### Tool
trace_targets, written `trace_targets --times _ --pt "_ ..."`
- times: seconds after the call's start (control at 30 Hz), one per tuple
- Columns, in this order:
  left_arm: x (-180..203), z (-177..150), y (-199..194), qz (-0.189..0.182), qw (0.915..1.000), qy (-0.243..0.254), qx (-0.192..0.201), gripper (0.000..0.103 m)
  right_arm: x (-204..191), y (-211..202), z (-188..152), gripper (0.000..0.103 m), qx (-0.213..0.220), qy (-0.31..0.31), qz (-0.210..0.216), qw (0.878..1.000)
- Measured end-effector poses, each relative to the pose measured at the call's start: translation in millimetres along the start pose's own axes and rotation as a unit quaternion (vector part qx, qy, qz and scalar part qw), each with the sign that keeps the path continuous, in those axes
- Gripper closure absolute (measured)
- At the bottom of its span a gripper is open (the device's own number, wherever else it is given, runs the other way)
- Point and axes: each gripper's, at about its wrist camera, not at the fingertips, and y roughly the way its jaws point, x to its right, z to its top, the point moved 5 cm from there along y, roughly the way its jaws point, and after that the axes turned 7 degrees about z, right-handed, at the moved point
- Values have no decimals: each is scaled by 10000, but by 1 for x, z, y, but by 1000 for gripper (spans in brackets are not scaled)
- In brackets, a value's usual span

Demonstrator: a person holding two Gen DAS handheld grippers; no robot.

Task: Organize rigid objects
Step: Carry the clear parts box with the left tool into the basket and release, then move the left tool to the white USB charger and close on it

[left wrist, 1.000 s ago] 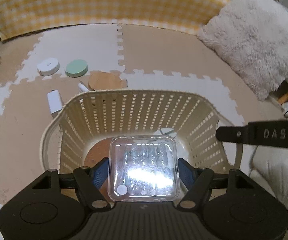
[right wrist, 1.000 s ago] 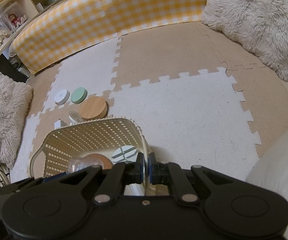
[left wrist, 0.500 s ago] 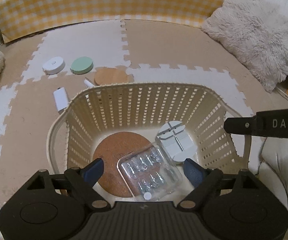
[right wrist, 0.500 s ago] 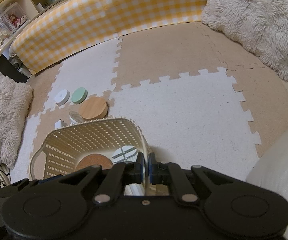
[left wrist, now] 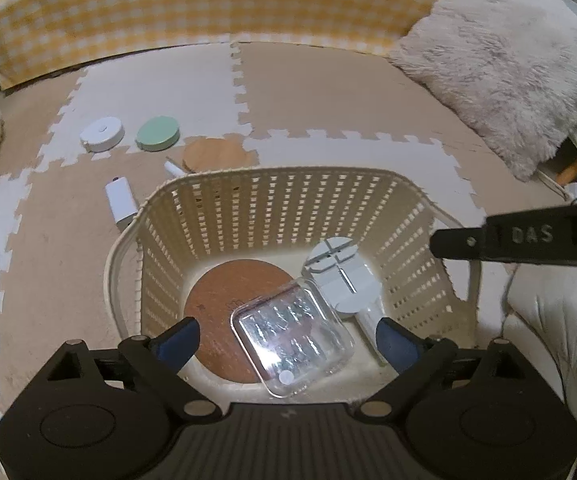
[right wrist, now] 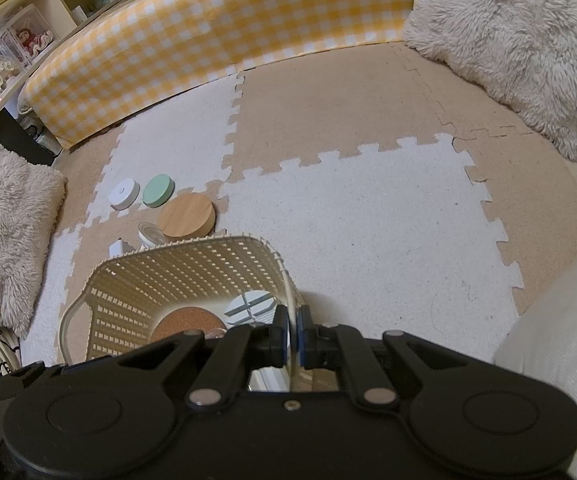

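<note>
A cream slatted basket (left wrist: 288,184) stands on the foam mat. Inside lie a clear plastic case (left wrist: 292,344), a round cork coaster (left wrist: 224,300) and a white tool (left wrist: 340,268). My left gripper (left wrist: 288,336) is open above the basket, the case lying loose below it. My right gripper (right wrist: 293,330) is shut on the basket's right handle (right wrist: 290,300). On the mat beyond the basket lie a white round disc (left wrist: 102,133), a green disc (left wrist: 157,133), a wooden lid (right wrist: 186,214), a small jar (right wrist: 150,234) and a white rectangular block (left wrist: 120,202).
A yellow checked bolster (right wrist: 216,28) runs along the back. Fluffy cushions lie at the right (right wrist: 516,40) and left (right wrist: 4,216). A white padded surface (right wrist: 560,344) is at the near right. Shelves (right wrist: 4,48) stand at the far left.
My left gripper opened and dropped the clear case into the basket, where it now lies on the cork coaster. The right gripper kept its hold on the handle.
</note>
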Motion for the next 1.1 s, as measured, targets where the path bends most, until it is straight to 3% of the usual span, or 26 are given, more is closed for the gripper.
trace_targets --times 0.4,0.63,0.93,1.1 --pt "-5 0 -41 -271 9978 342 506 0 0 0 0 98 -2 -4 -3 10000" --pt "-24 13 -58 -417 9954 276 817 0 0 0 0 97 -3 -5 -4 10000" --pt "-69 46 -54 -88 9924 13 1224 0 1 0 -1 97 -6 -7 -3 10000" --pt "-100 57 -35 94 9931 -214 1153 0 1 0 0 97 -3 -4 -4 10000"
